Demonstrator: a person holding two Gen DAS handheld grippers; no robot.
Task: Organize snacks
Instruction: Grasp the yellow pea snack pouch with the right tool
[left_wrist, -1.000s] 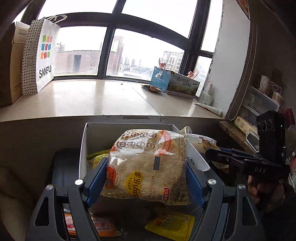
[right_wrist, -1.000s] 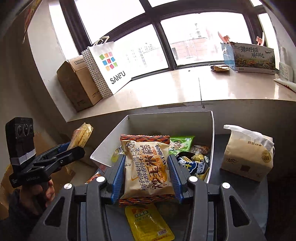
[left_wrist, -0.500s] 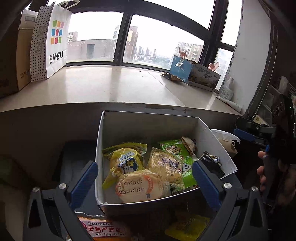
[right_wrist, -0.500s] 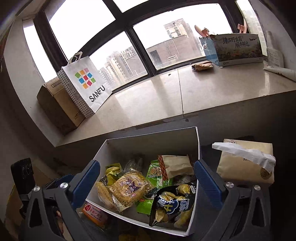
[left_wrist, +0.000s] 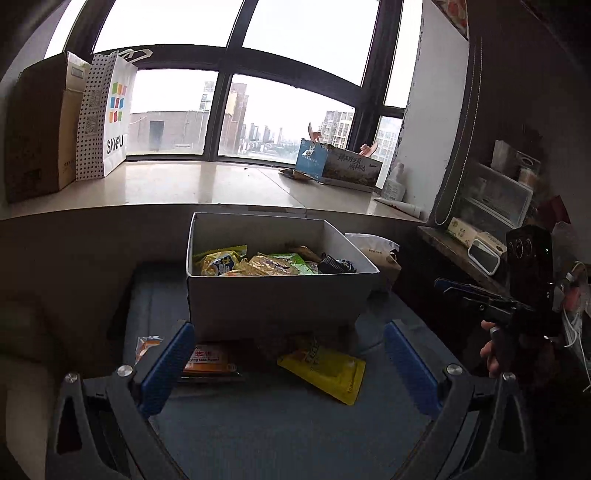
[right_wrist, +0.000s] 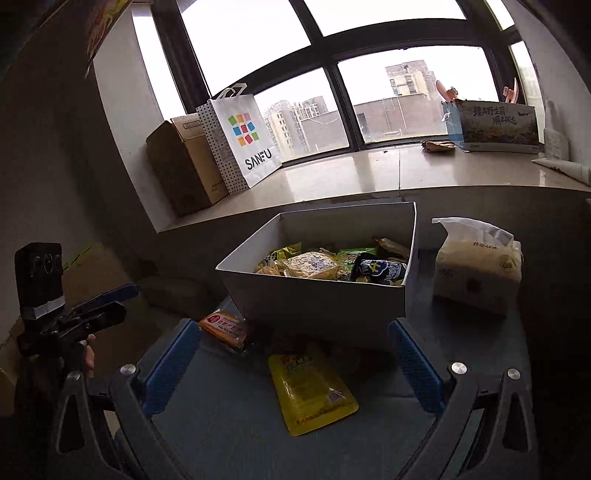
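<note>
Left hand-held gripper (left_wrist: 288, 365) spread wide, holding nothing; right hand-held gripper (right_wrist: 293, 365) likewise wide, empty. Both low over dark counter (right_wrist: 229, 435). Between fingers: yellow snack pouch (right_wrist: 310, 387) flat on counter. Orange snack packet (right_wrist: 223, 326) beside it, leftward, touching base of white box (right_wrist: 314, 299). Box holds several snack packs, about 5 or more, pile too jumbled to count. Tissue pack (right_wrist: 476, 266) just right of box. Beyond: windowsill with SANFU paper bag (right_wrist: 243, 140), cardboard carton (right_wrist: 181, 166).

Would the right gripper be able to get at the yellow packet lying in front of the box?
Probably yes: the right gripper is open, and the yellow packet lies flat between its fingers, uncovered except its far end near the box.
</note>
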